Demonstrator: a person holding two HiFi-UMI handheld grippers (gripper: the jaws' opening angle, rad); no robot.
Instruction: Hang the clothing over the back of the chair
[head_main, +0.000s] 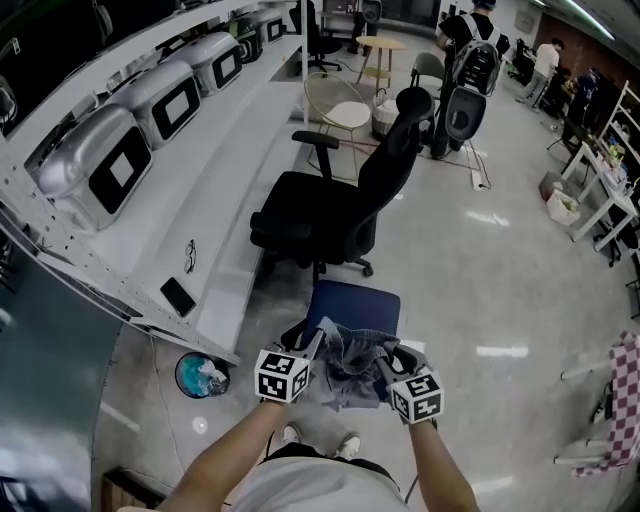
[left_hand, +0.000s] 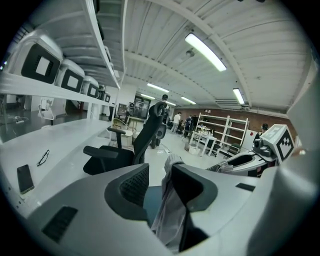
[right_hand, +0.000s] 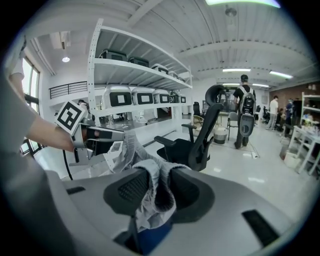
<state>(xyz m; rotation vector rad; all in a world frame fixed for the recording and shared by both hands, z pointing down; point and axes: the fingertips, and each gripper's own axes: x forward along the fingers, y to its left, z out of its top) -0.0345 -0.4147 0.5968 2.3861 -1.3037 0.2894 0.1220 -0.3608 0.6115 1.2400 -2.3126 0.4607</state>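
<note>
A grey garment (head_main: 350, 368) lies bunched over the back of a blue chair (head_main: 355, 300) right in front of me. My left gripper (head_main: 318, 340) is at the garment's left end and my right gripper (head_main: 385, 362) at its right end. In the left gripper view the cloth (left_hand: 172, 210) hangs between the spread jaws of the left gripper (left_hand: 159, 182), resting against the right one, with a gap on the other side. In the right gripper view a fold of cloth (right_hand: 150, 200) sits loosely between the parted jaws of the right gripper (right_hand: 152, 187).
A black office chair (head_main: 340, 205) stands just beyond the blue one. A long white shelf bench (head_main: 230, 190) on the left carries several white machines, a phone (head_main: 178, 296) and glasses (head_main: 190, 255). A teal bin (head_main: 203, 375) sits on the floor. People stand at the far end.
</note>
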